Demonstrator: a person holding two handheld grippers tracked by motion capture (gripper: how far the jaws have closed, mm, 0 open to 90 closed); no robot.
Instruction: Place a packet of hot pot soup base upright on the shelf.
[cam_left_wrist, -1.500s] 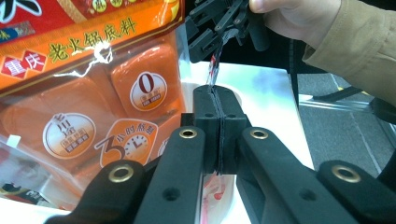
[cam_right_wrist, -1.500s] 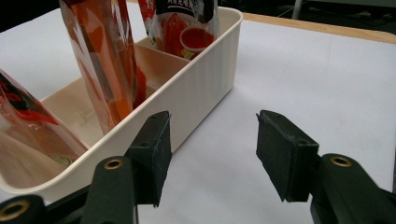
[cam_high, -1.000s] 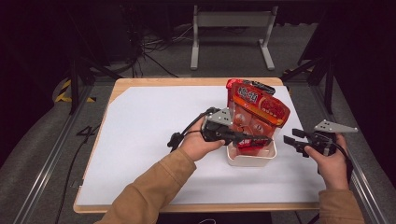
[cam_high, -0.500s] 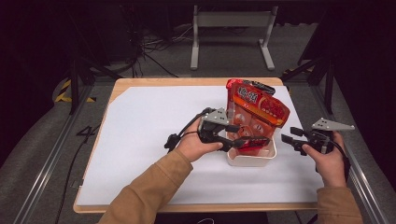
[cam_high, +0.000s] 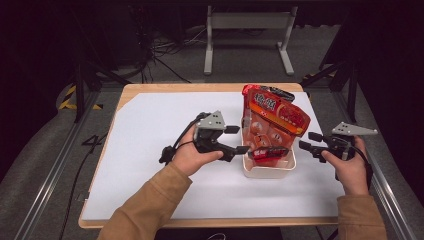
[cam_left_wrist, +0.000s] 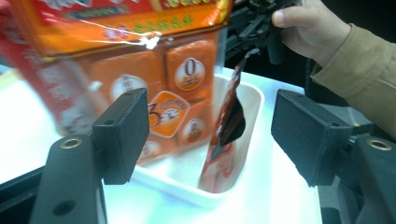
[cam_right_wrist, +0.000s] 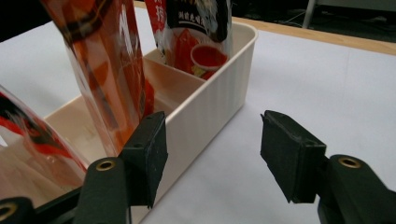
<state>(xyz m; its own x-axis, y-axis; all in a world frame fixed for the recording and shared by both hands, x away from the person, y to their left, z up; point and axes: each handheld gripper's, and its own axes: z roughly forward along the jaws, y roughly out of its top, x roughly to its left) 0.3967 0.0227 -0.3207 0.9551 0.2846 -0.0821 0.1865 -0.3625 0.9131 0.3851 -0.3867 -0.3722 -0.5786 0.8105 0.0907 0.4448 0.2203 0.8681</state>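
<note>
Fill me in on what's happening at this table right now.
A person holds a tool in each hand beside a white bin on the table's white sheet. Red and orange snack bags stand upright in the bin. The left tool is open with its jaws close to the bags' left side, gripping nothing as far as the left gripper view shows. The right tool is open too, apart from the bin at its right side. Neither tool holds anything.

Glossy, crinkled plastic film on the orange snack bag (cam_left_wrist: 140, 70), with bright reflections. Smooth, matt cream plastic for the ribbed bin (cam_right_wrist: 210, 102). Matt black pads (cam_right_wrist: 149, 149), slightly grainy. Matt white sheet (cam_high: 150, 150) over pale wooden table (cam_high: 165, 89). Soft tan cloth sleeve (cam_high: 150, 200).
</note>
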